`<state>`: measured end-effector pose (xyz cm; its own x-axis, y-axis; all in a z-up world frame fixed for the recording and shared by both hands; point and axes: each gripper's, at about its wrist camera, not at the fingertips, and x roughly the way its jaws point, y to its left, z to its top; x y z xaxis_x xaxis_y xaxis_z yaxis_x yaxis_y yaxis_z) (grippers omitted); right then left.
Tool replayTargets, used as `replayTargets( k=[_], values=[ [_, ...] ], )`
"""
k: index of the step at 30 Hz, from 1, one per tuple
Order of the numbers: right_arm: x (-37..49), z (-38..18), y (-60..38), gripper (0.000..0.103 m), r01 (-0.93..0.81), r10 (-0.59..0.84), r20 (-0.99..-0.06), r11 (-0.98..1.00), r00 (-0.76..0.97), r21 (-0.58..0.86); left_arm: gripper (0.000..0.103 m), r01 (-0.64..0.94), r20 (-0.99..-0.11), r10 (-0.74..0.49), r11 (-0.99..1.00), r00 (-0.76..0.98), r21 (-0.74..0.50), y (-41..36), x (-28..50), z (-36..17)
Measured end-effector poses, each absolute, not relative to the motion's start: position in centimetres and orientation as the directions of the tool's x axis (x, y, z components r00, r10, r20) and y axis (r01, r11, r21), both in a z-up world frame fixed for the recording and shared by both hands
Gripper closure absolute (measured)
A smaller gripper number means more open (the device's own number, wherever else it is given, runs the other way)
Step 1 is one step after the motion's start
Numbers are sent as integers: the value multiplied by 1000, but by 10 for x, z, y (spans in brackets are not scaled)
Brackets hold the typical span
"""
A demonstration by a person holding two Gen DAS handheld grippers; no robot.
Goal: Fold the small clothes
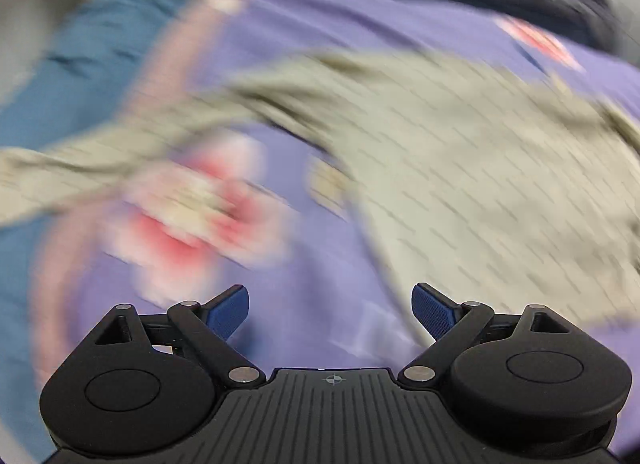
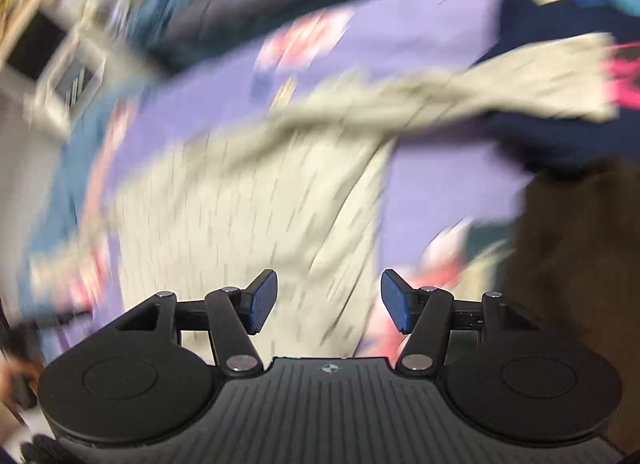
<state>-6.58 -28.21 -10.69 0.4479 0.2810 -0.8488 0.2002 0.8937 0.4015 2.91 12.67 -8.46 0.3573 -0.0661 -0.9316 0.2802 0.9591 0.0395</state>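
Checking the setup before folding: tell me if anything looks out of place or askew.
The beige garment lies rumpled and skewed on the purple printed cloth, one part trailing sideways. Both views are motion-blurred. Left hand-held gripper and right hand-held gripper are open, holding nothing.

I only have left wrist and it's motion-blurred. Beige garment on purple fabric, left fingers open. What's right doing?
Observer: The right gripper is open too, nothing between its fingers. It hangs over the beige garment.
Operator: Anything past the purple fabric on that side?
Observer: Yes. Right of the purple fabric the right wrist view shows a dark brown surface, which your view lacks.
Operator: More clothes around?
Observer: A navy garment with pink print lies at the far right, and part of the beige garment stretches over it. Everything is blurred, so I can't tell more.
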Motion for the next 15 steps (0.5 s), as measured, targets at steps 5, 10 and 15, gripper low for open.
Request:
replayTargets(
  k=[5, 10, 15],
  values=[
    [-60, -132, -240, 41, 142, 251, -887, 934, 388, 327, 0, 410, -936, -104, 911, 335, 45, 88, -14, -112],
    [-48, -151, -237, 53, 184, 225, -919, 938, 324, 295, 0, 457, -940, -144, 889, 309, 14, 79, -19, -132],
    [-45, -138, -259, 94, 291, 253, -876, 874, 411, 389, 23, 487, -932, -210, 872, 295, -42, 61, -9, -130]
  ],
)
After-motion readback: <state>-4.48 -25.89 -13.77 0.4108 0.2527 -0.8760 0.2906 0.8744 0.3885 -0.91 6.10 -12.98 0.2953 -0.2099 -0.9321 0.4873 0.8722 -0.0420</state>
